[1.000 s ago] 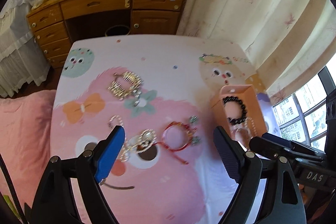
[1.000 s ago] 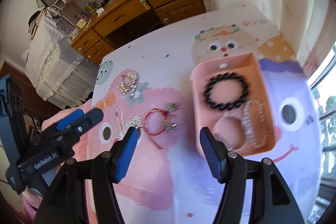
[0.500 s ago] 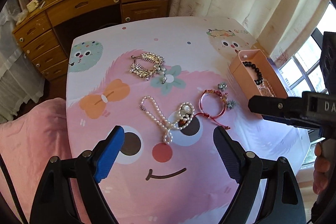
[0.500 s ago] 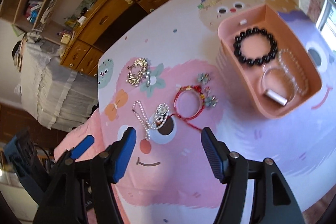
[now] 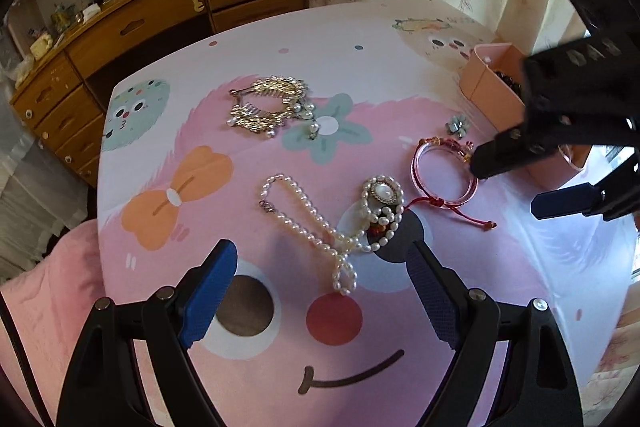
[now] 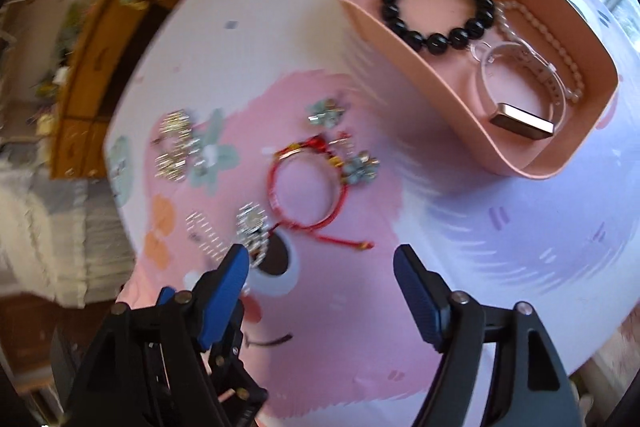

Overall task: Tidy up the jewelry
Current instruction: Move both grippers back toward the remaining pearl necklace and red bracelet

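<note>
left gripper (image 5: 320,291): wide open, empty, over pearl necklace (image 5: 316,227), lower centre | right gripper (image 6: 320,291): wide open, empty, near red bracelet (image 6: 308,191), centre | pink tray (image 6: 516,163): upper right | risk: bracelet's loose cord may snag neighbouring pearl brooch (image 5: 382,193).

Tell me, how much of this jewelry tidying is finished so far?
Partly done. The pink tray already holds a black bead bracelet, a clear bangle and a pale beaded strand. Neither the left gripper nor the right gripper holds anything; both are open. The red bracelet, pearl strand and gold piece still lie on the table.
</note>
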A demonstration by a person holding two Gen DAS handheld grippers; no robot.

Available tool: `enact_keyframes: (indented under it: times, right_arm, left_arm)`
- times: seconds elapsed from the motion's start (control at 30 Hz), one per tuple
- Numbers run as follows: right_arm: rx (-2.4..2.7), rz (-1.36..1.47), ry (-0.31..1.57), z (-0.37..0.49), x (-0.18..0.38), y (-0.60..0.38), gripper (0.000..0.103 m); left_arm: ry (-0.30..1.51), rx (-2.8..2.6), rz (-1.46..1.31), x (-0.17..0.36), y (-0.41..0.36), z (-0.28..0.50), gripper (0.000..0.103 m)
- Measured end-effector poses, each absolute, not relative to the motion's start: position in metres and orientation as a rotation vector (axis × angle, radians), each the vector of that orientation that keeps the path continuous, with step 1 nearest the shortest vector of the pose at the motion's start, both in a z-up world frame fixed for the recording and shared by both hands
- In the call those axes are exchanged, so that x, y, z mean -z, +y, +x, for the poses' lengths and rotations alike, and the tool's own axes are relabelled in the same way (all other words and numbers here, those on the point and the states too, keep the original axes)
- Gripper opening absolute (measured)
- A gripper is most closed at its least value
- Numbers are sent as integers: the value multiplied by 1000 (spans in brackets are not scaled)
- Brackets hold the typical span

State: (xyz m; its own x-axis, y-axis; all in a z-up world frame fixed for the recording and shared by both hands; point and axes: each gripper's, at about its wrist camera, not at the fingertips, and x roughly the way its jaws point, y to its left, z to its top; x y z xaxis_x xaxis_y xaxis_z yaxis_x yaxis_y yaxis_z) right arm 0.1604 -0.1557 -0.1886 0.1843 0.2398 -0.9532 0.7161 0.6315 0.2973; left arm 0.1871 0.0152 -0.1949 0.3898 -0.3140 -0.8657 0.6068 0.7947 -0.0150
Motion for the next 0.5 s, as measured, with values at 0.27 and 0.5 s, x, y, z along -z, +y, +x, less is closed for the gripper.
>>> enact_keyframes:
  times: [0.27, 0.5]
  right_arm:
    - [518, 1008, 1458, 178, 213, -163, 78]
    - [564, 951, 1518, 196, 222, -164, 79]
  left_arm:
    - [958, 616, 445, 212, -6, 173, 85]
    - [972, 606, 437, 220, -8, 177, 72]
